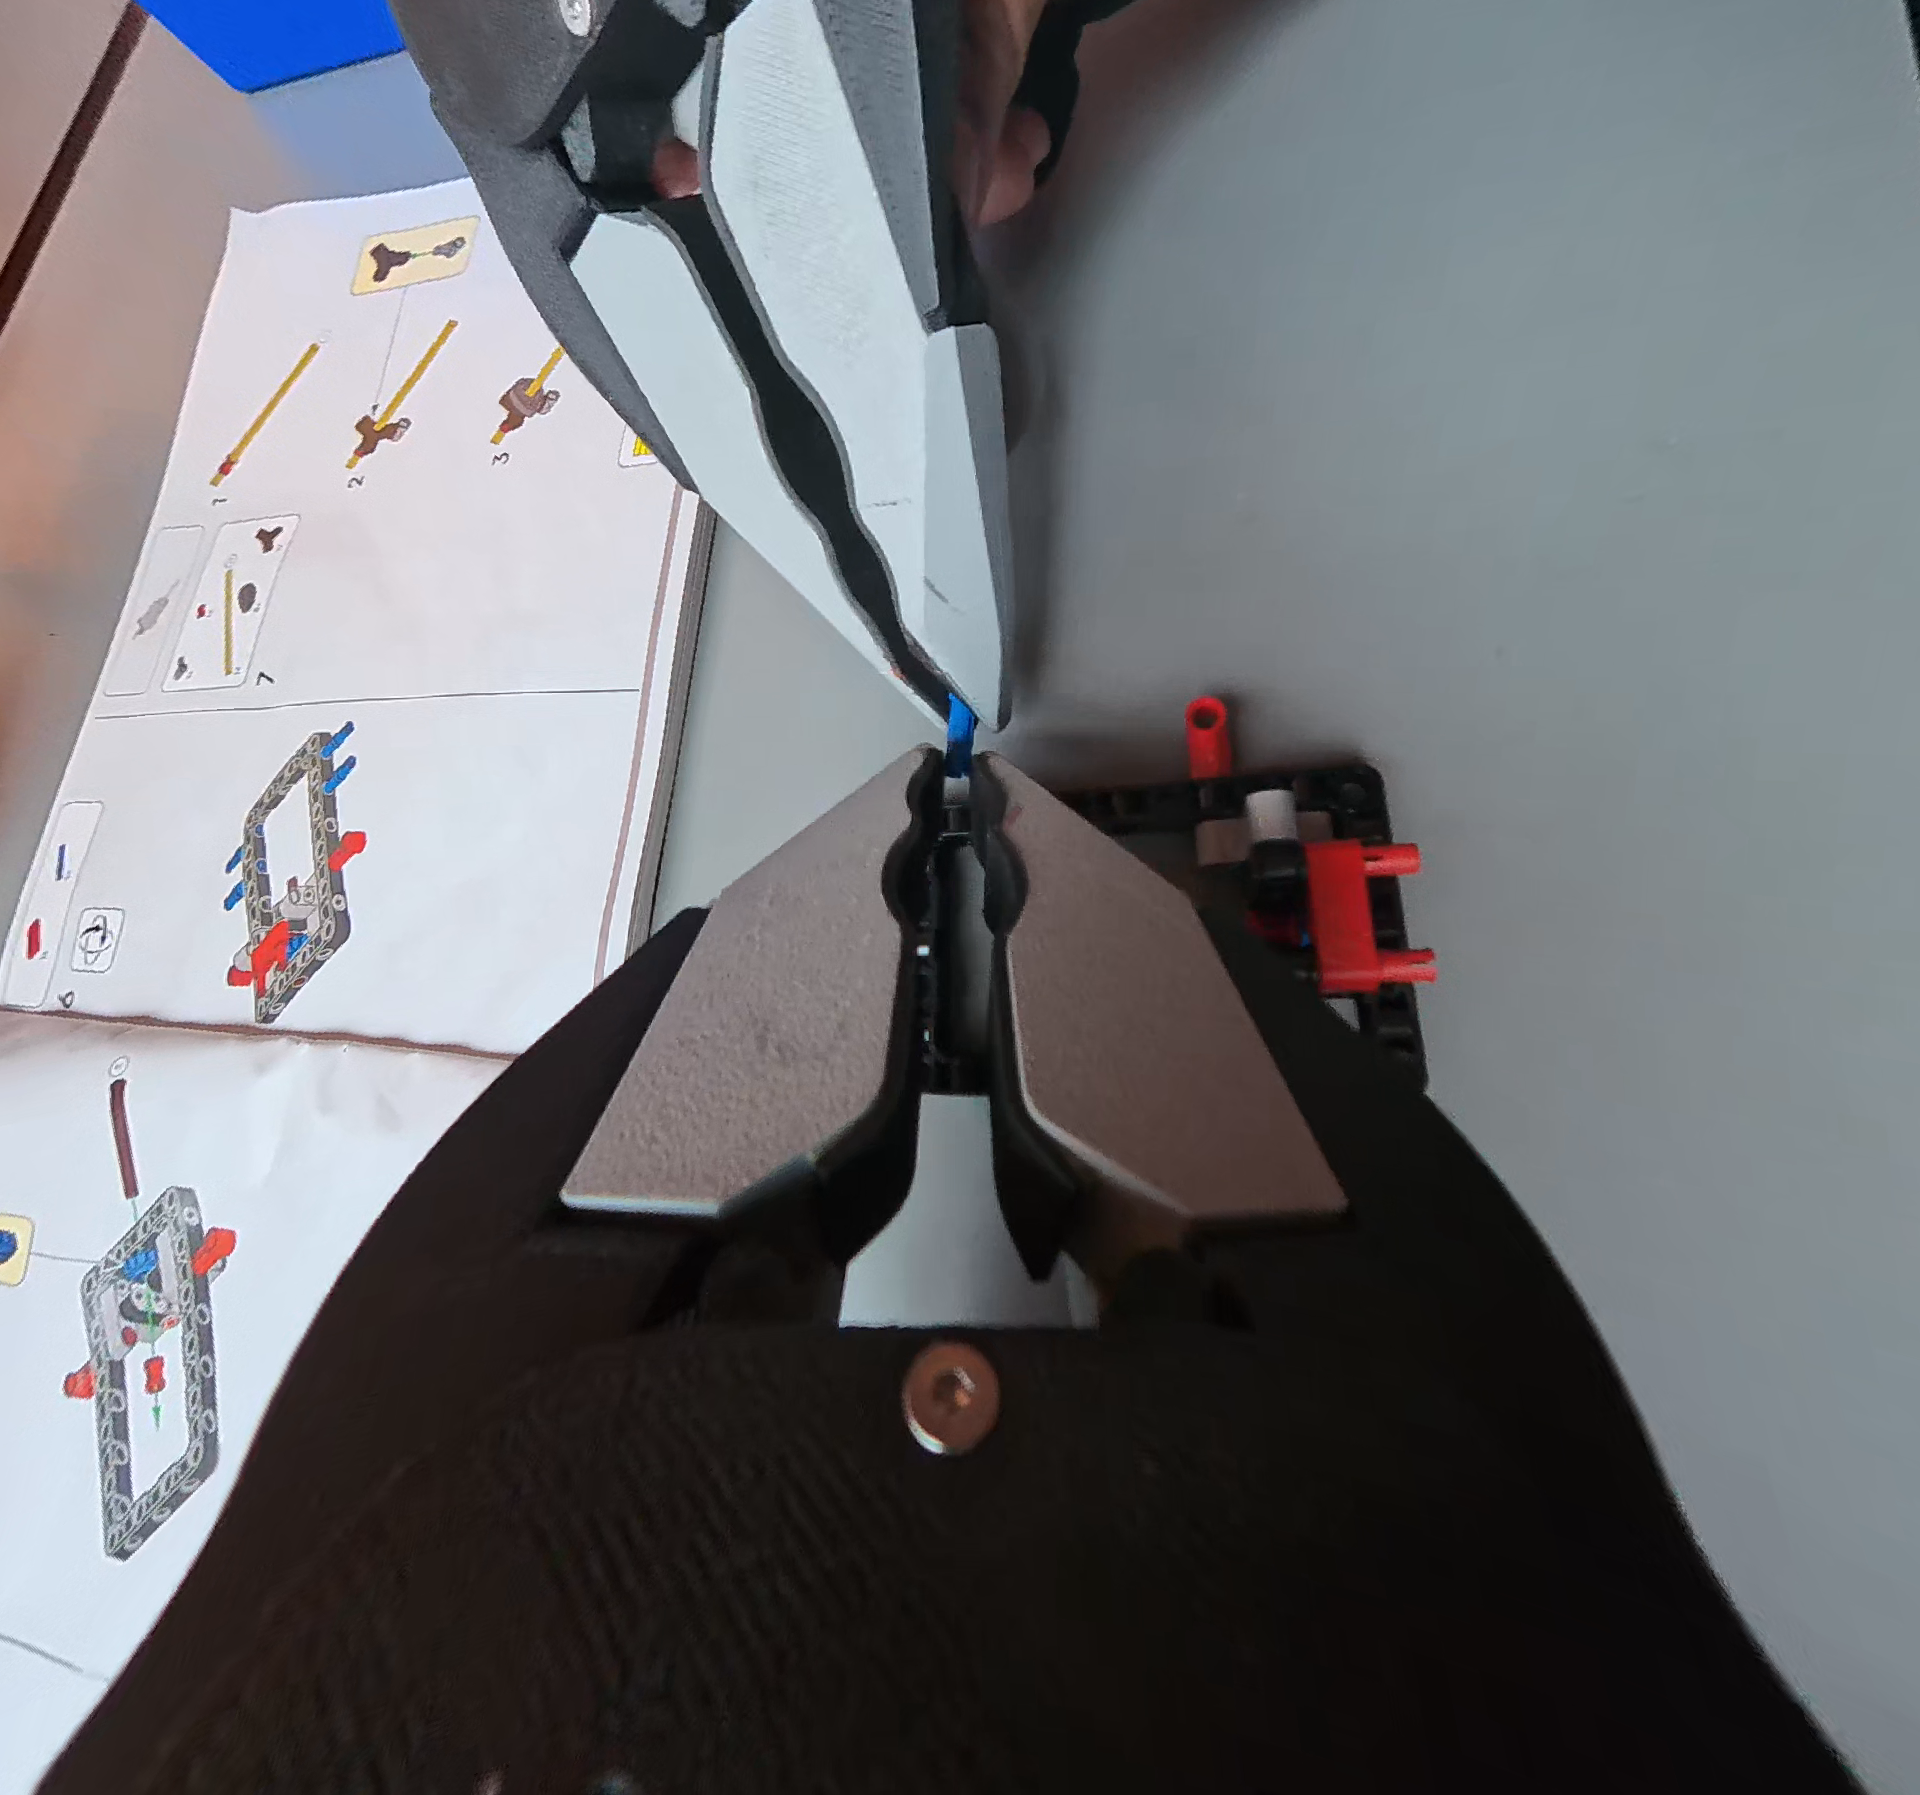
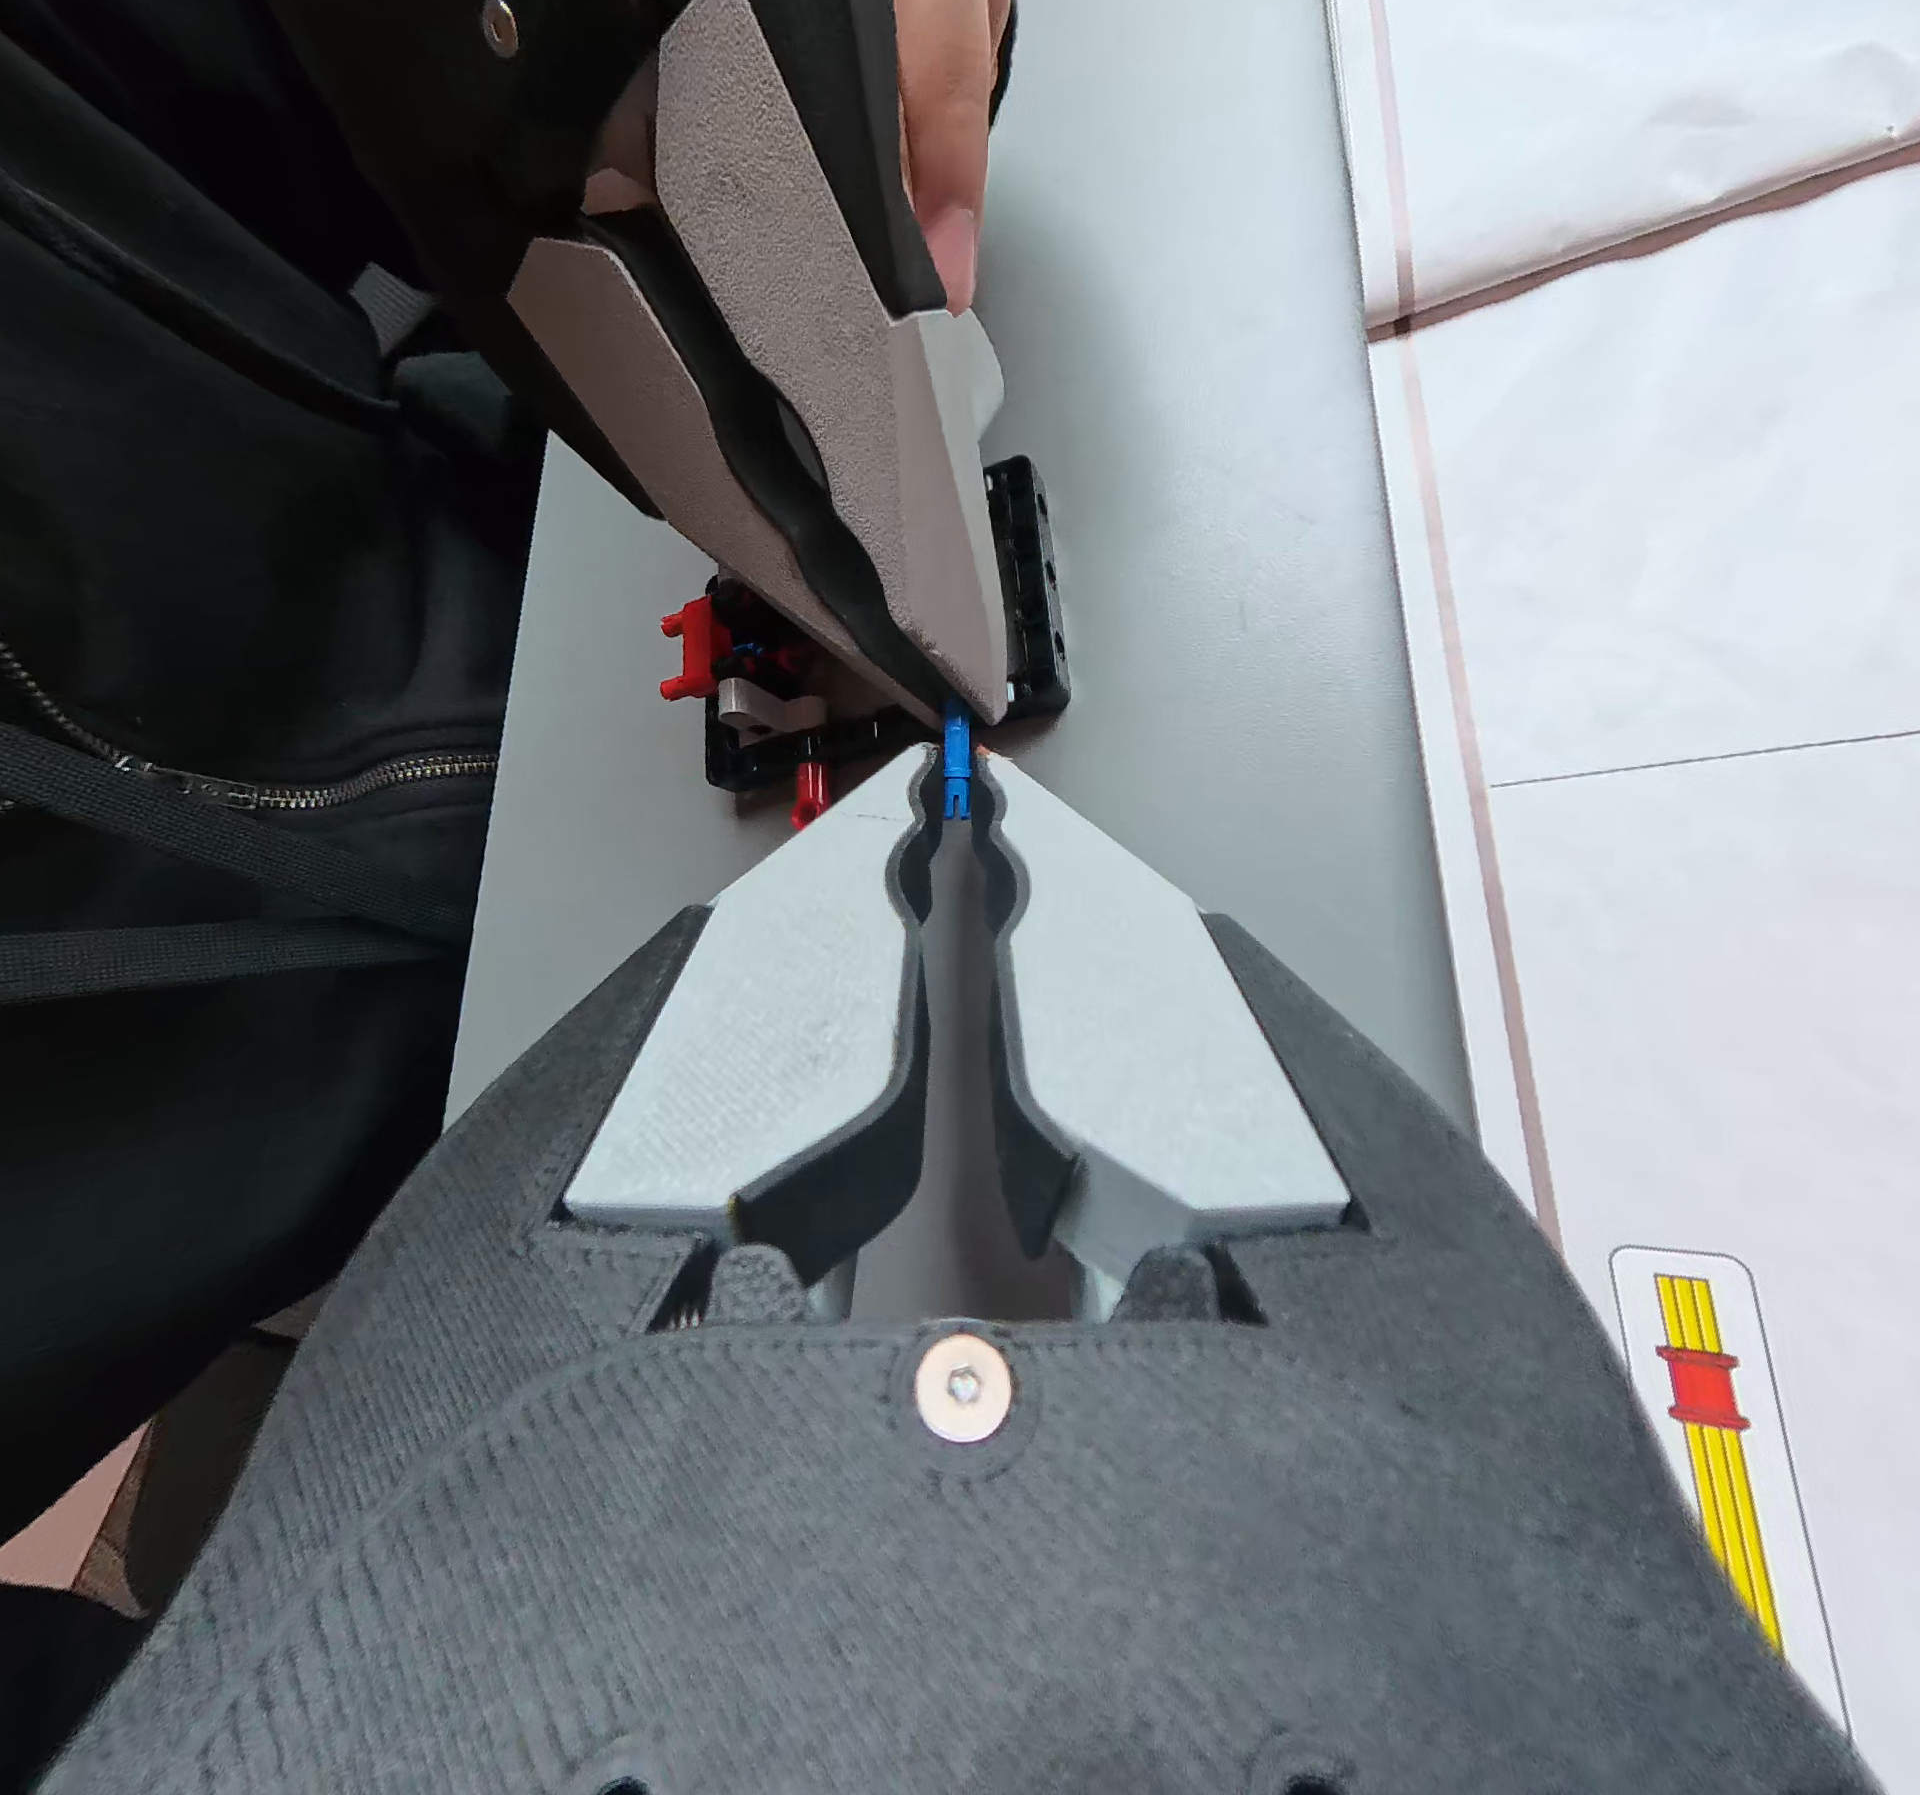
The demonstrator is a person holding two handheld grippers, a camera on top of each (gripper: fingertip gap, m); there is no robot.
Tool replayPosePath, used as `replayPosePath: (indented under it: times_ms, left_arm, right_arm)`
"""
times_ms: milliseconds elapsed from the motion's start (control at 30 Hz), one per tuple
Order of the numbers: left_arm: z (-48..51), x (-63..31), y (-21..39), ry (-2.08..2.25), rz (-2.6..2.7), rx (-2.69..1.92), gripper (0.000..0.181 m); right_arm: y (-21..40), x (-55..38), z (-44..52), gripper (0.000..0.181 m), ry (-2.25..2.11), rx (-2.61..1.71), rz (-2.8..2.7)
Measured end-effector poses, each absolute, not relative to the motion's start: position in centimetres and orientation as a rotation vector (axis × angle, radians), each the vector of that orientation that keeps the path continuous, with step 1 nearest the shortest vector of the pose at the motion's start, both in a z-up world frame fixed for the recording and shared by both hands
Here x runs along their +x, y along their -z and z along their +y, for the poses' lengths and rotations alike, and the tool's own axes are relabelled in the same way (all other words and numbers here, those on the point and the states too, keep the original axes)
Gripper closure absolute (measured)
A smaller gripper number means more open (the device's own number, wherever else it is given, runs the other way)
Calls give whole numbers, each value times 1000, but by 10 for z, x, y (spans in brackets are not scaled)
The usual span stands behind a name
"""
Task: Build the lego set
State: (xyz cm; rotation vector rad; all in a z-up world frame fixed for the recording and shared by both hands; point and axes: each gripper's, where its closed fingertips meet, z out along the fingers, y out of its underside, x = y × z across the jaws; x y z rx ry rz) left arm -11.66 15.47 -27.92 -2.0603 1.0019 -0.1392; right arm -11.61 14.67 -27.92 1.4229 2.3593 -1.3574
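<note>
Over on the left, an open paper instruction booklet [image 1: 416, 602] lies flat on the grey worktop [image 1: 1455, 395]. At centre, the left gripper [image 1: 961, 769] meets the right gripper [image 2: 954, 777] tip to tip, both sets of fingers pinching the same small blue plastic lego pin [image 2: 956, 769], 1 end each, held above the worktop. Just right of the tips, a black rectangular lego frame with red and grey connectors [image 1: 1340, 893] rests flat on the worktop, partly hidden beneath the left gripper.
</note>
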Motion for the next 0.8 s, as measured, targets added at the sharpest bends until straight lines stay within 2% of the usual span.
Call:
replayPosePath:
  times_ms: [433,800]
  left_arm:
    - [156,-124,283,281,866,-2148,178]
    - [154,-125,283,362,832,-2161,179]
  right_arm:
    - [279,-125,156,180,1237,1298,2976]
    - [278,-126,154,180,1204,1204,3143]
